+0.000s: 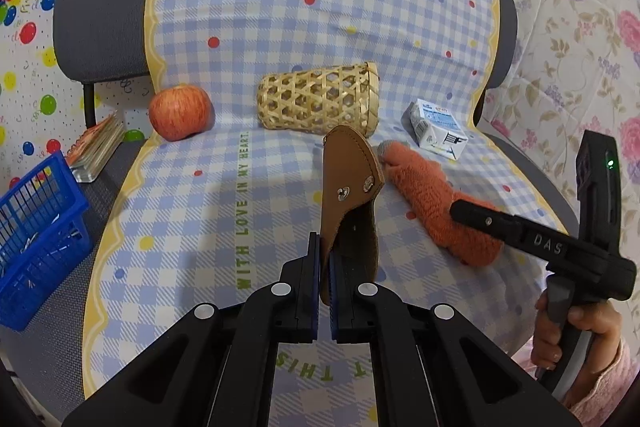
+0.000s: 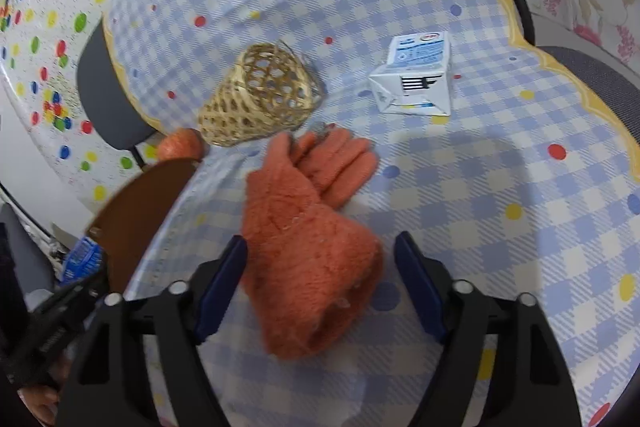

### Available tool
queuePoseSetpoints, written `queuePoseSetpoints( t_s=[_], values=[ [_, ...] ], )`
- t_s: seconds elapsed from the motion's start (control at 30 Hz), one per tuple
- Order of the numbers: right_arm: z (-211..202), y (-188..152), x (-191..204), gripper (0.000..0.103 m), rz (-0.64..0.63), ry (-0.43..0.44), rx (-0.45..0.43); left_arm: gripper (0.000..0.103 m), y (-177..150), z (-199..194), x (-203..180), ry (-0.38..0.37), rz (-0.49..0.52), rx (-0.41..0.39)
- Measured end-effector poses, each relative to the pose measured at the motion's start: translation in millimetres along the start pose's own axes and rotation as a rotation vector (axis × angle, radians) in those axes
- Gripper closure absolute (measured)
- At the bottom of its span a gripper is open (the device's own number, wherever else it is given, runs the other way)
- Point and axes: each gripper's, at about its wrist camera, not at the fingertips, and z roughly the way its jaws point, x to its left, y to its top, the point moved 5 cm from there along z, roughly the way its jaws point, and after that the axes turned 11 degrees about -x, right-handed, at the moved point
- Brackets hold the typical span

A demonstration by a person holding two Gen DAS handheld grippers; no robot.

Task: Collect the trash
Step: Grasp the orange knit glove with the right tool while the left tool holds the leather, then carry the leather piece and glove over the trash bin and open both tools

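My left gripper (image 1: pixel 325 259) is shut on a brown leather case (image 1: pixel 349 195) and holds it upright above the checked cloth; the case also shows at the left of the right wrist view (image 2: pixel 136 211). My right gripper (image 2: pixel 320 275) is open, its jaws on either side of the cuff of an orange fuzzy glove (image 2: pixel 312 227) that lies flat on the cloth. The glove also shows in the left wrist view (image 1: pixel 432 203). A crushed white and blue drink carton (image 2: pixel 416 75) lies beyond the glove to the right, also seen in the left wrist view (image 1: pixel 438 129).
A woven bamboo basket (image 1: pixel 320 101) lies on its side in the middle. A red apple (image 1: pixel 180 111) sits to its left. A blue plastic crate (image 1: pixel 36 239) and a stack of booklets (image 1: pixel 98 147) stand at the left off the cloth.
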Motion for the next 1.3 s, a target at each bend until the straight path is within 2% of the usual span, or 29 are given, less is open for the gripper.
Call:
queuePoseSetpoints(
  t_s=[0.03, 0.07, 0.1, 0.17, 0.33, 0.53, 0.83, 1.0, 1.3],
  values=[
    [-2.2, -0.6, 1.5, 0.057, -0.014, -0.011, -0.003, 0.099, -0.8, -0.9, -0.1, -0.001, -0.002, 0.001],
    [-4.2, -0.1, 2.5, 0.074, -0.023, -0.018, -0.009, 0.099, -1.2, -2.1, -0.1, -0.001, -0.003, 0.001],
    [-8.0, 0.6, 3.3, 0.087, -0.027, -0.019, -0.019, 0.099, -1.7, -4.2, -0.1, -0.001, -0.003, -0.001],
    [-20.7, 5.1, 7.2, 0.089, -0.040, -0.028, -0.054, 0.099, -1.2, -10.1, -0.5, 0.000, 0.002, -0.007],
    [-74.2, 26.1, 32.7, 0.090, -0.169, -0.086, -0.180, 0.099, 11.0, -38.0, -4.2, -0.008, 0.025, -0.066],
    [-147.3, 36.0, 54.0, 0.090, -0.243, -0.113, -0.284, 0.099, 23.0, -77.8, -25.8, -0.069, 0.058, -0.128],
    [-226.3, 7.9, 51.0, 0.090, -0.260, -0.167, -0.340, 0.099, 9.1, -123.7, -81.1, -0.193, 0.147, -0.168],
    [-263.0, -14.8, 34.5, 0.090, -0.239, -0.230, -0.353, 0.099, -12.9, -132.8, -120.2, -0.301, 0.203, -0.143],
    [-319.4, -62.5, -18.0, 0.090, -0.172, -0.412, -0.342, 0.099, -56.7, -129.2, -189.4, -0.479, 0.281, -0.050]
  ],
)
